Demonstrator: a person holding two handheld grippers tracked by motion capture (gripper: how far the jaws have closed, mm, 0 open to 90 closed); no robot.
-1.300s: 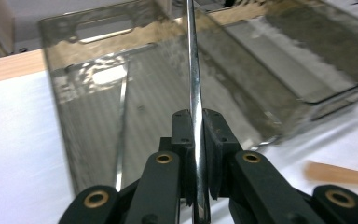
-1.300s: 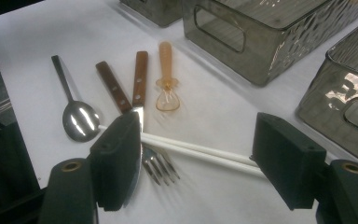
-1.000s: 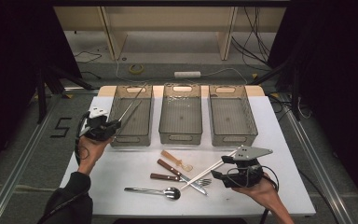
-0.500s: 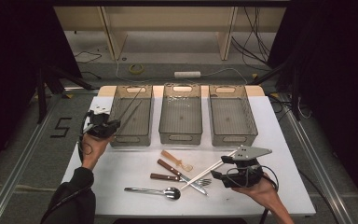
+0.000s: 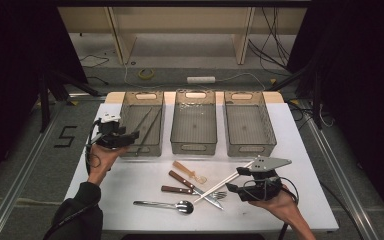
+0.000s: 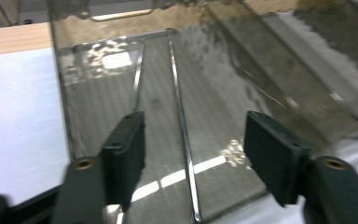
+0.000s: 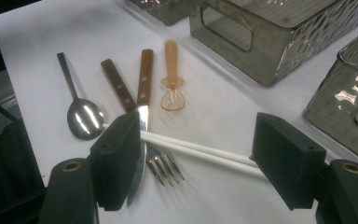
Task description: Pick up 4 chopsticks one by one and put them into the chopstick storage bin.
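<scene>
The left gripper (image 5: 130,136) hangs at the near end of the left bin (image 5: 124,112); its jaws have just been opening and stand wide, pressing on nothing — two metal chopsticks (image 6: 179,112) lie on the bin floor, one running between the jaws below them. The right gripper (image 7: 200,156) is spread too, with the white chopsticks (image 7: 200,151) lying across its gap on the table (image 5: 300,145), untouched.

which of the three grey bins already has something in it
The leftmost smoky grey plastic bin, beside the left tool: metal chopsticks lie inside it; the other two hold nothing.
</scene>
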